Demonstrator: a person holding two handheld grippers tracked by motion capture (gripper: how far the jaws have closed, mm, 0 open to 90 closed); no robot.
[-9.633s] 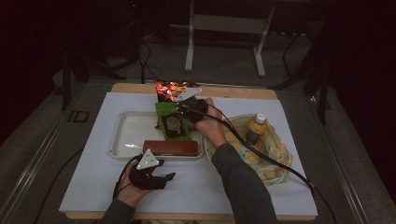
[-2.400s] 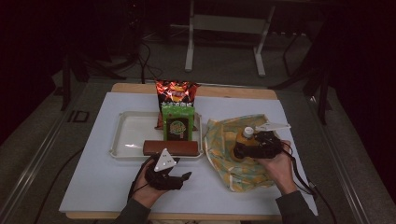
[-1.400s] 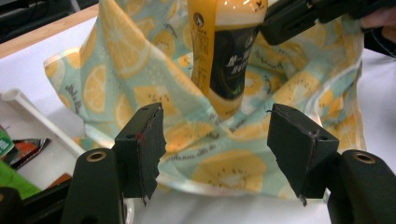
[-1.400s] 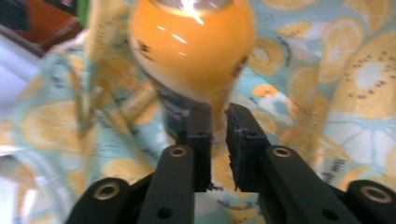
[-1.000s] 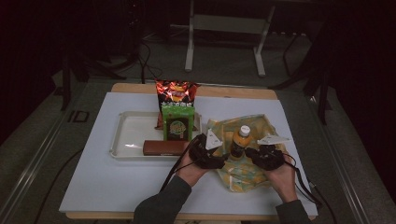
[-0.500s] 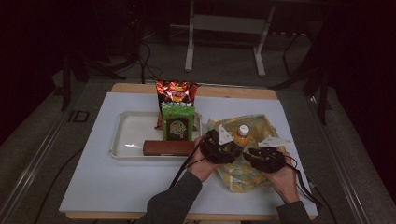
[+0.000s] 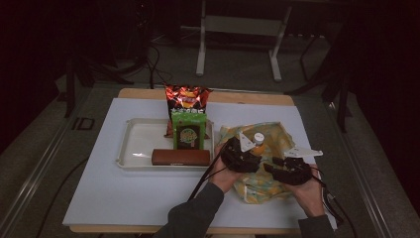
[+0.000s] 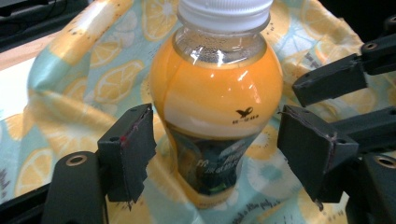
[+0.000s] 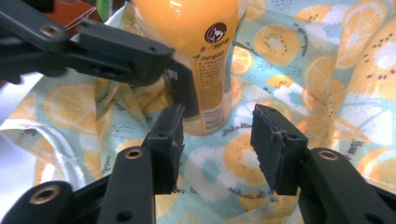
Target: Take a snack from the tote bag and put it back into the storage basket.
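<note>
Bottle (image 8: 217, 116) upright on the cloth (image 8: 70, 93), mid-frame, between my wide left gripper (image 8: 217, 161) jaws.
Full, smooth, probably slippery: I'd grip its dark label; right gripper (image 9: 217, 140) has just been opening, holding nothing.

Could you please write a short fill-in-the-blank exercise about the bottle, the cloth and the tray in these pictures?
1. The bottle of orange drink has a ____ cap.
2. The bottle stands upright on a cloth printed with slices of ____.
3. The jaws of the left tool stand on either side of the bottle without ____ it.
4. The green box stands in the white ____, left of the cloth in the high view.

Missing words: white; fruit; touching; tray
</note>
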